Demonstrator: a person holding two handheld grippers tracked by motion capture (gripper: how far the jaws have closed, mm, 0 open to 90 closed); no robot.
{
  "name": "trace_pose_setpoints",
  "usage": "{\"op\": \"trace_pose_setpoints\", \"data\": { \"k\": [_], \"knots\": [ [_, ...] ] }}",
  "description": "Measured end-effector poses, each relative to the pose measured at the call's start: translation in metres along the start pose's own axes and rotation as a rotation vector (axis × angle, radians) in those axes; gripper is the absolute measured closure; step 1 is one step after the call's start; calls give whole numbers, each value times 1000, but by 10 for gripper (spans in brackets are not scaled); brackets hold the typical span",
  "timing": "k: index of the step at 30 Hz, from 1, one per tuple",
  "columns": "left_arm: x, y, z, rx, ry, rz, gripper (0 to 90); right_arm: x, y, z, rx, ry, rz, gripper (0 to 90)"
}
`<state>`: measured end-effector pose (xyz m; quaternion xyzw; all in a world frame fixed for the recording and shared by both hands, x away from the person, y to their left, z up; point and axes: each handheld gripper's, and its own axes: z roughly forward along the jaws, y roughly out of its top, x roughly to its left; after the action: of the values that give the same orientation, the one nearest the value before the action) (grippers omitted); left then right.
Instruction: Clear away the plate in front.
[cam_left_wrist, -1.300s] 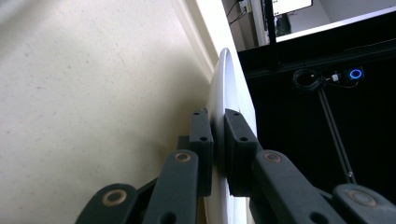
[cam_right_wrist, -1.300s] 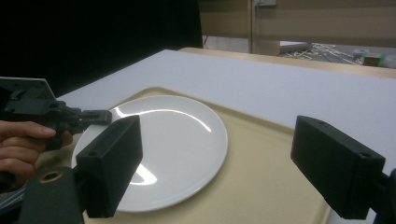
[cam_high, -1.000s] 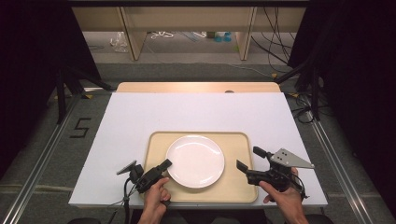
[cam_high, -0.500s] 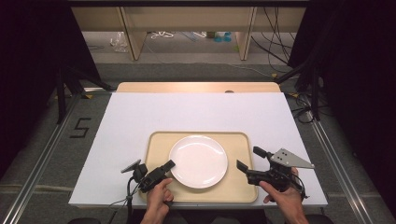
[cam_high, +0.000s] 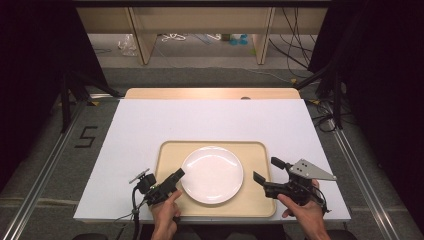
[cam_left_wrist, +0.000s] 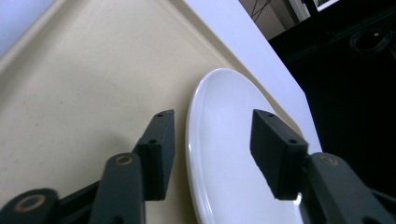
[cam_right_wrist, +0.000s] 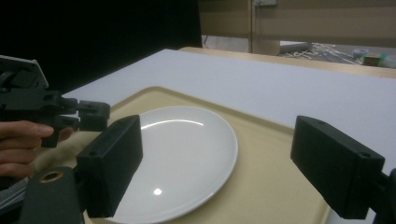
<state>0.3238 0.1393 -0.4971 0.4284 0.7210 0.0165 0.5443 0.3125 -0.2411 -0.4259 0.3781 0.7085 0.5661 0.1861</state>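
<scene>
A round white plate (cam_high: 212, 174) lies in a beige tray (cam_high: 167, 150) near the table's front edge. My left gripper (cam_high: 177, 175) is at the plate's left rim, rolled on its side. In the left gripper view its jaws stand apart with the rim of the plate (cam_left_wrist: 233, 140) between them; my left gripper (cam_left_wrist: 212, 149) is open. My right gripper (cam_high: 266, 169) hovers over the tray's right end, open wide, nothing between its fingers. The right gripper view looks across the plate (cam_right_wrist: 177, 154) through my right gripper (cam_right_wrist: 224, 168) to the left gripper (cam_right_wrist: 84, 114) and a hand.
A white mat (cam_high: 210, 122) covers the table, with a wooden strip (cam_high: 210, 93) along the far edge. Cables and shelf legs lie on the floor beyond. Dark curtains stand on both sides.
The plate has slid slightly to the right in the tray, with the left gripper shifting a little at its rim. The right gripper has not moved.
</scene>
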Motion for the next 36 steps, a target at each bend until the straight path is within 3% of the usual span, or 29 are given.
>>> {"op": "trace_pose_setpoints", "data": {
  "k": [3, 5, 8, 9, 10, 12, 13, 15, 20, 25, 27, 28, 30, 32, 34, 35, 36],
  "knots": [
    [-5, -2, 0, -16, -5, 52, 463, 0, 0, 0, 1, 2, 2, 177],
    [-5, -2, 1, -15, -22, 56, 437, 0, 0, 0, -3, 0, -1, 176],
    [-9, 1, -1, -18, -36, 94, 416, 0, 0, 1, -9, -1, -5, 176],
    [-10, 2, -1, -18, -37, 107, 403, 1, 1, -1, 20, -7, -7, 176],
    [-10, 2, -1, -18, -37, 107, 398, 1, 0, 0, 1, 2, -1, 176],
    [-13, 5, -5, -29, -27, 195, 383, 0, 0, 1, -4, 0, -11, 176],
    [-14, 5, -6, -29, -30, 207, 380, 0, 0, -1, 12, -11, -14, 176],
    [-15, 6, -6, -33, -30, 209, 364, 0, 0, 1, -9, 4, -5, 176],
    [-21, 7, -7, -29, -49, 297, 336, 0, 0, 1, -6, 3, -3, 176],
    [-23, 8, -9, -41, -59, 348, 315, 1, -1, 2, -9, 5, -7, 175],
    [-24, 9, -10, -44, -81, 371, 287, 0, -1, 1, 2, 4, -12, 174],
    [-24, 10, -10, -49, -92, 372, 278, 0, 0, -2, 34, -9, -19, 174],
    [-25, 11, -11, -47, -111, 401, 259, 0, 0, 0, 11, -6, -16, 174],
    [-27, 12, -11, -25, -138, 427, 204, 0, 0, -2, 33, -10, -18, 173],
    [-27, 13, -13, -35, -166, 431, 186, 0, 0, -2, 33, -10, -18, 173],
    [-28, 13, -14, -37, -163, 443, 176, 1, -1, 1, 1, 5, -11, 173],
    [-29, 14, -15, -37, -162, 451, 162, 1, -1, 1, 1, 4, -11, 173]
  ]
}}
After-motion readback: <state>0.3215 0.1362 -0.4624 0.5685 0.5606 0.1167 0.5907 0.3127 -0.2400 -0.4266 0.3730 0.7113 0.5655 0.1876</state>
